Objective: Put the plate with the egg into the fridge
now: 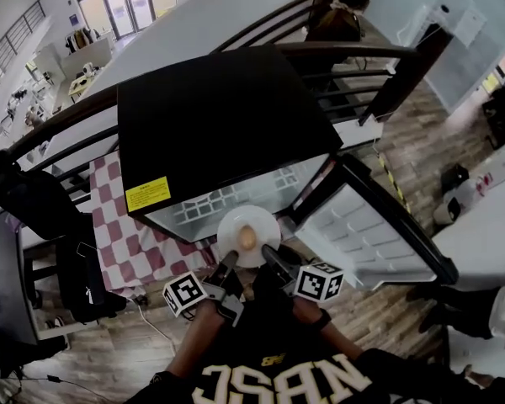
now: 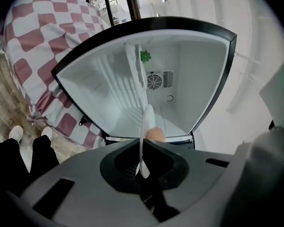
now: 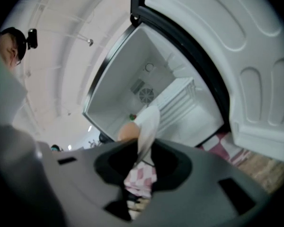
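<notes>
The left gripper (image 1: 229, 263) is clamped on the near rim of the plate (image 1: 232, 222), jaws closed tight on the thin white edge. The right gripper (image 1: 271, 255) bites the same rim just beside it, its jaws pinched on the plate too. Ahead stands the fridge (image 1: 219, 116), black on top, its white interior open toward the person. The door (image 1: 366, 225) is swung out to the right. A red-and-white checked cloth (image 1: 118, 238) lies at the fridge's left. The plate hangs in the air right at the front edge of the open cavity, held level, face up. Each gripper view catches it edge-on, pointing into the fridge. The egg (image 1: 247, 238) sits at the plate's middle, its long axis apparently running from the person toward the fridge.
</notes>
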The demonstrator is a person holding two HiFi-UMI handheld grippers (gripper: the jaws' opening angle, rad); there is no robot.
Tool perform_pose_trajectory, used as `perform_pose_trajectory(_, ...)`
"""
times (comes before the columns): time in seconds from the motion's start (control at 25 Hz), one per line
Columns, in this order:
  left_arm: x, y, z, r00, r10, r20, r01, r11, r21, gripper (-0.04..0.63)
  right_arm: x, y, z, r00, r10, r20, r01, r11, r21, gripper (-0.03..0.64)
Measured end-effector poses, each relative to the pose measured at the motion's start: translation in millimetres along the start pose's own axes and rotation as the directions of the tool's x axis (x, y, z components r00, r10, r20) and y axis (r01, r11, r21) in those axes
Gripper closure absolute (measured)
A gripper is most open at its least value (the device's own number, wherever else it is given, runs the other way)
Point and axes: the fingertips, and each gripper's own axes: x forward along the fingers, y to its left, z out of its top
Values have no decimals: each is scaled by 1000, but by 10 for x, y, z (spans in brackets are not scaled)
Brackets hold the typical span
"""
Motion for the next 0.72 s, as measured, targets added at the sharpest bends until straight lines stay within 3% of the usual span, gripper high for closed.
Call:
perform_pose_trajectory(0.24,300,-159,49,1000,3,1,-3,1000,30,566,3,-142,305,997,-18,77,16,1000,24,522)
perform_pose_trajectory(0.44,467,-131,97,1000,18,6,-18,1000,8,565,60,-277,422,995,-32,91,26,998,57,522)
perform_pose_trajectory(0.72,632,-127,167,998,56,16,-56,998,-25,565,161,-405,529,994,-28,108,6,980,199,522)
